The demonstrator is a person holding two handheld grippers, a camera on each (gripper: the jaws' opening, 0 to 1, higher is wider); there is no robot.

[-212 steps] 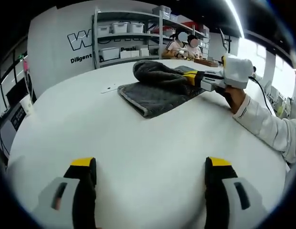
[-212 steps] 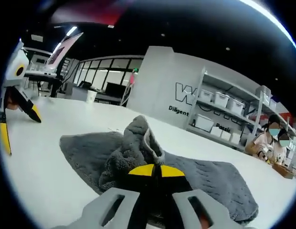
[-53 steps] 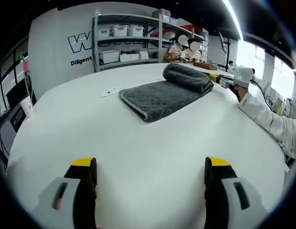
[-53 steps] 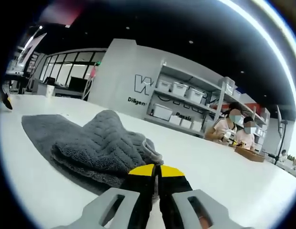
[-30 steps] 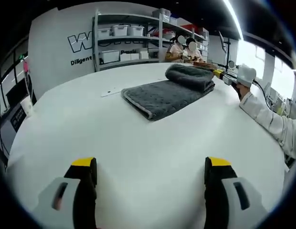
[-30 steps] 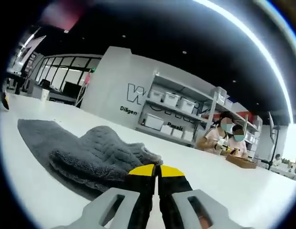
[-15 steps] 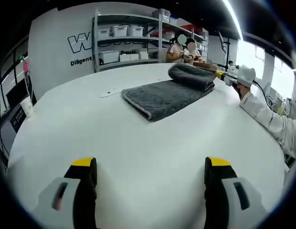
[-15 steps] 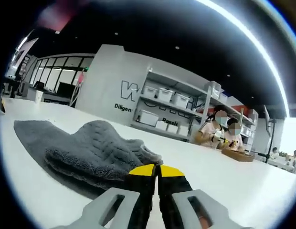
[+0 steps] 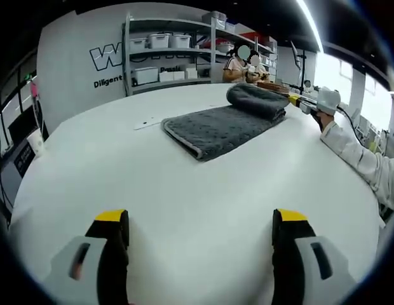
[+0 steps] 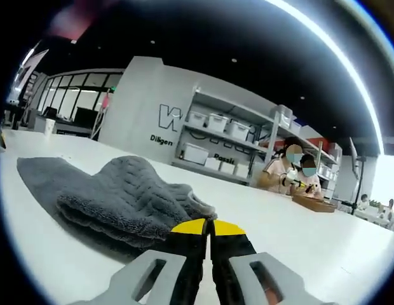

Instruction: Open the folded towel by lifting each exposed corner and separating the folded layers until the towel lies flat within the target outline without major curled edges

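Pinching a corner of the grey towel (image 10: 121, 194) with my right gripper (image 10: 208, 227), left gripper (image 9: 197, 219) spread wide and empty over the white table (image 9: 184, 197), I judge the towel partly unfolded, far layer bunched.

The left gripper view sits low over the white bench (image 9: 184, 210), well back from the grey towel (image 9: 219, 127), facing it with the shelving (image 9: 171, 51) behind. The right gripper view looks from the towel's (image 10: 114, 194) far side, pressed close at bench (image 10: 51, 260) height, along its bunched fold toward the same shelving (image 10: 229, 143). Both views share the towel, bench and shelving.
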